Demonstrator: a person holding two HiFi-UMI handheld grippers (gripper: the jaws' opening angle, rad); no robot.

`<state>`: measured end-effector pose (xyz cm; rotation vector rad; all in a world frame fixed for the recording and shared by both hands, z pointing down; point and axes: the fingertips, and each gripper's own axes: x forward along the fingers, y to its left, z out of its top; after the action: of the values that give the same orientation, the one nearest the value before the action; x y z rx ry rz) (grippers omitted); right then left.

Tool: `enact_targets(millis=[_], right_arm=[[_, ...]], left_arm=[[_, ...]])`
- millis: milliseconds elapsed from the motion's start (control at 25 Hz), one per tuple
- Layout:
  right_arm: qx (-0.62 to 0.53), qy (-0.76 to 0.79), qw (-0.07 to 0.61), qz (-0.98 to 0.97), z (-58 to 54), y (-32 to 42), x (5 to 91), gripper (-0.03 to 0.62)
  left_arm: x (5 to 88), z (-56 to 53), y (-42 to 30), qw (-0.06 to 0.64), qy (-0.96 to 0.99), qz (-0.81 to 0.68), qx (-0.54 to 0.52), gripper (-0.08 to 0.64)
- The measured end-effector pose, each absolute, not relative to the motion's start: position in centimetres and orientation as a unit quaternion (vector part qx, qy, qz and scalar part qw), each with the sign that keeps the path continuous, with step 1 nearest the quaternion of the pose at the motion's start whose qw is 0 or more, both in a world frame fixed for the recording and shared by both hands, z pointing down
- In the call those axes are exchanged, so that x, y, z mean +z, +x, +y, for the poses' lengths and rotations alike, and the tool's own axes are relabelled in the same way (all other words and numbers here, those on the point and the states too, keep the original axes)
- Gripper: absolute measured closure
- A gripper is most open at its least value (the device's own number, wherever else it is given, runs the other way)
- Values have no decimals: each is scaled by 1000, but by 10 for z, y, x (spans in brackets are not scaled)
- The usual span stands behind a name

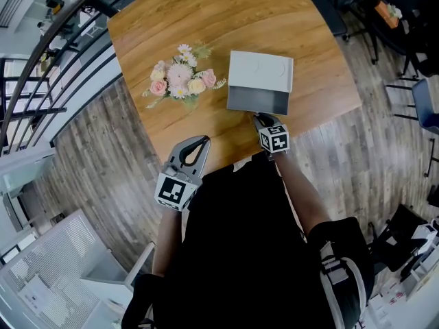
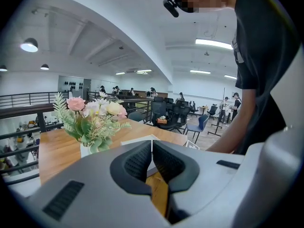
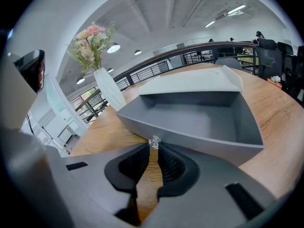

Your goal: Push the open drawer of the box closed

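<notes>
The right gripper [image 3: 154, 148] has its jaws drawn almost together, tips against the small clear knob [image 3: 154, 142] on the open grey drawer [image 3: 199, 120] of the white box [image 1: 260, 70] on the round wooden table [image 1: 206, 19]. The left gripper [image 2: 152, 145], jaws together and empty, is held low at the table's near edge.
</notes>
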<state>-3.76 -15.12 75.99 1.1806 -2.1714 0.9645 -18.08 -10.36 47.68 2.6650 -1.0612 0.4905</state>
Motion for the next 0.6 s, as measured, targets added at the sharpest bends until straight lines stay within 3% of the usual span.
enact_targets(millis=[600], right_arm=[[353,427,246,-795,-169,-35,762,520]], left_arm=[[474,-115,-180,112,909,-373,151,532]])
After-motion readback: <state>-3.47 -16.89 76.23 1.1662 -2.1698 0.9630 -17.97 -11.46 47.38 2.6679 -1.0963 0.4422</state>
